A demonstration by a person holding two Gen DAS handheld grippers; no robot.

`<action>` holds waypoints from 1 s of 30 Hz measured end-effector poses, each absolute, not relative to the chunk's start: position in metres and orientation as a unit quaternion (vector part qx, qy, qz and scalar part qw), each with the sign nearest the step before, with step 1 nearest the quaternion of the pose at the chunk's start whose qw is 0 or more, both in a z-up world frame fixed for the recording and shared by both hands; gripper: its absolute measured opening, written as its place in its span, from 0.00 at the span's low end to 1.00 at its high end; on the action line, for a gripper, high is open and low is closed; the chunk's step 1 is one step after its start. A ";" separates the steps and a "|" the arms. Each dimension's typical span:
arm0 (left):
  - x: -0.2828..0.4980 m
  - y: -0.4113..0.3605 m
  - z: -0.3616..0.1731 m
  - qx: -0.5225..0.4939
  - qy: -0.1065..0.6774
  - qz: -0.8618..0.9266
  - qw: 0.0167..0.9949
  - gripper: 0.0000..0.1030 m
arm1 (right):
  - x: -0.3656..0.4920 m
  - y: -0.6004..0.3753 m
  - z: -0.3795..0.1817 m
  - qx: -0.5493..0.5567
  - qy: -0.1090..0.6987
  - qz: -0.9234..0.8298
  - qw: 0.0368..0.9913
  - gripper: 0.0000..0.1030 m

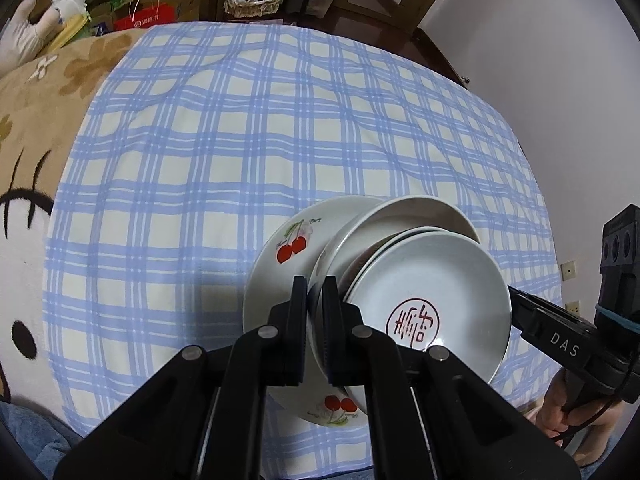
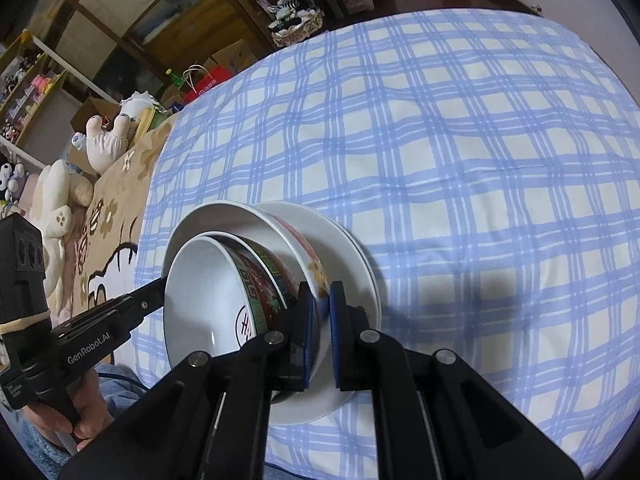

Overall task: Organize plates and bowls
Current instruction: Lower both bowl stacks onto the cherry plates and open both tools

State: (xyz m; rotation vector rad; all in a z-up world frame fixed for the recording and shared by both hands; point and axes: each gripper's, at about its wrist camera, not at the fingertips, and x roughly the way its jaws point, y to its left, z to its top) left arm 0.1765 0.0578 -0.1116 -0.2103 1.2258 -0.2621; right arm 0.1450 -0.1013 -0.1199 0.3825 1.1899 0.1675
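Clamping from both sides: left gripper is pinching the near-left rim of the outer bowl, jaws nearly together w/ only the bowl wall between them, and right gripper is squeezing the same bowl's rim on the opposite side, blue pads tight on the wall. Outer bowl is tilting, w/ a smaller inner bowl nesting in it; inner one is showing a red round seal mark on its white floor and a red-green patterned band outside. Both bowls are sitting over a cherry plate, which is lying flat on the blue checked cloth near its front edge, roughly mid-width. Whether the bowl base is touching the plate is hard to tell. A hand is gripping the left tool's handle at the front-left of the cloth; another hand is holding the right tool at the front-right. Plush toys are lying beyond the cloth's left edge.
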 end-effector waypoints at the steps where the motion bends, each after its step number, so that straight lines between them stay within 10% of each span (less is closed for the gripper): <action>1: 0.177 0.057 -0.112 -0.098 0.572 -0.123 0.805 0.06 | 0.147 -0.102 -0.121 0.181 0.558 0.078 0.806 0.09; 30: 0.173 0.058 -0.114 -0.075 0.573 -0.122 0.807 0.16 | 0.134 -0.114 -0.110 0.189 0.533 0.072 0.822 0.09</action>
